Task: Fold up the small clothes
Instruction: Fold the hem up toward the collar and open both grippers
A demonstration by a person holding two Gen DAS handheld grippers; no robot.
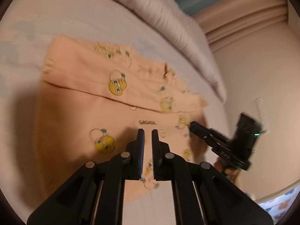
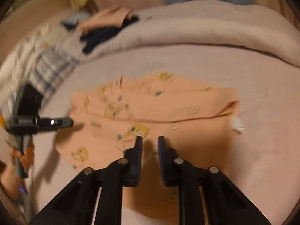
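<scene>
Garment (image 1: 105, 86) on bed (image 1: 26, 37), duvet (image 1: 168, 15) behind

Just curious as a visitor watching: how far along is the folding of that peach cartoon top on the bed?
Partly done: the peach garment lies flat with one fold line already across it. Nothing is in hand; the left gripper and right gripper both hover open above it. Further folds look left, and a pile of clothes waits behind.

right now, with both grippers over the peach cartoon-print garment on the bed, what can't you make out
- Peach cartoon-print garment, left wrist view: near hem hidden behind the left gripper; printed lettering too blurred to read.
- Same garment, right wrist view: near edge covered by the right gripper; motion blur smears the prints.
- Pile of mixed clothes, right wrist view: too blurred to tell pieces apart.
</scene>
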